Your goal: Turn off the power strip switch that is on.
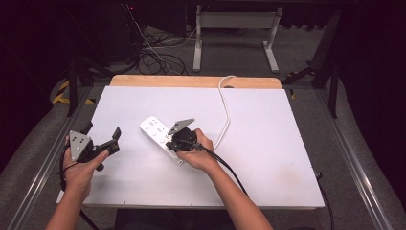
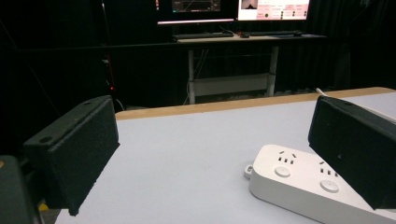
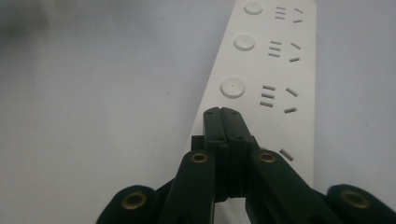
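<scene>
A white power strip point(image 1: 155, 129) with several sockets and round buttons lies slantwise near the table's middle. Its white cord point(image 1: 225, 108) runs off toward the far edge. My right gripper point(image 1: 178, 138) is shut, with nothing between its jaws. In the right gripper view its tips point(image 3: 222, 112) rest over the strip point(image 3: 268, 60) just below the third button point(image 3: 232, 87), hiding what lies beneath them. My left gripper point(image 1: 103, 130) hovers open over the table's left side. The strip's end point(image 2: 299, 179) shows low between its pads point(image 2: 77, 149), apart from both.
The white table top point(image 1: 268, 143) has a wooden strip point(image 1: 191, 80) along its far edge. Beyond it stand a desk frame point(image 1: 234, 33) and loose cables point(image 1: 153, 52) on the floor. Monitors point(image 2: 233, 7) sit on a far desk.
</scene>
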Tool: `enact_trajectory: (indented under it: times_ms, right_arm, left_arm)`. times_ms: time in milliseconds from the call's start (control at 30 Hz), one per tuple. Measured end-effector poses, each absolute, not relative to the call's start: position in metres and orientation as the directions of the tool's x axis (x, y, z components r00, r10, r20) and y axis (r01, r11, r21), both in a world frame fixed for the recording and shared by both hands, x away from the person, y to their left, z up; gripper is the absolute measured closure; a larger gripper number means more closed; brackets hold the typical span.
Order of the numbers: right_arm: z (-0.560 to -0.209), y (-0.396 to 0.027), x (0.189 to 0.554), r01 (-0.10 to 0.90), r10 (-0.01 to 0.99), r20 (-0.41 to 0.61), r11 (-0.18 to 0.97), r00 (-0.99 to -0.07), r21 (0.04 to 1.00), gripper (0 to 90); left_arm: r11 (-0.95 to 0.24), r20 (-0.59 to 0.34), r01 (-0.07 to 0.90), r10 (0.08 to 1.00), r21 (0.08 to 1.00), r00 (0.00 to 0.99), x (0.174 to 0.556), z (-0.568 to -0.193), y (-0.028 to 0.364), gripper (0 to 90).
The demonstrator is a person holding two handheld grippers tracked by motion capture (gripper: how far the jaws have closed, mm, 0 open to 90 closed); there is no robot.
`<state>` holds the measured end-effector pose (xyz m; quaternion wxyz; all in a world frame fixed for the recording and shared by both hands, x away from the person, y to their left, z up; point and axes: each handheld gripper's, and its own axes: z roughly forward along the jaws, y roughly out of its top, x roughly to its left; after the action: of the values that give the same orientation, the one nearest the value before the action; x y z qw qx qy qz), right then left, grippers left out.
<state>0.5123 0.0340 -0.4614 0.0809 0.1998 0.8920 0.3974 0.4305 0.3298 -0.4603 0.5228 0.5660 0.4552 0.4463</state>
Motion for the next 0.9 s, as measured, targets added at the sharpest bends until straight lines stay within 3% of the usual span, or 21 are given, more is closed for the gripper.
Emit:
enact_trajectory:
  times_ms: [900]
  right_arm:
    - [-0.4581,0.0403,0.5036,0.318,0.474,-0.021,0.623,-0.880,0.714,90.0]
  left_arm:
    - [-0.041,0.030,0.053,0.982,0.998,0.188,0.4295,-0.4608,0.3285,2.4]
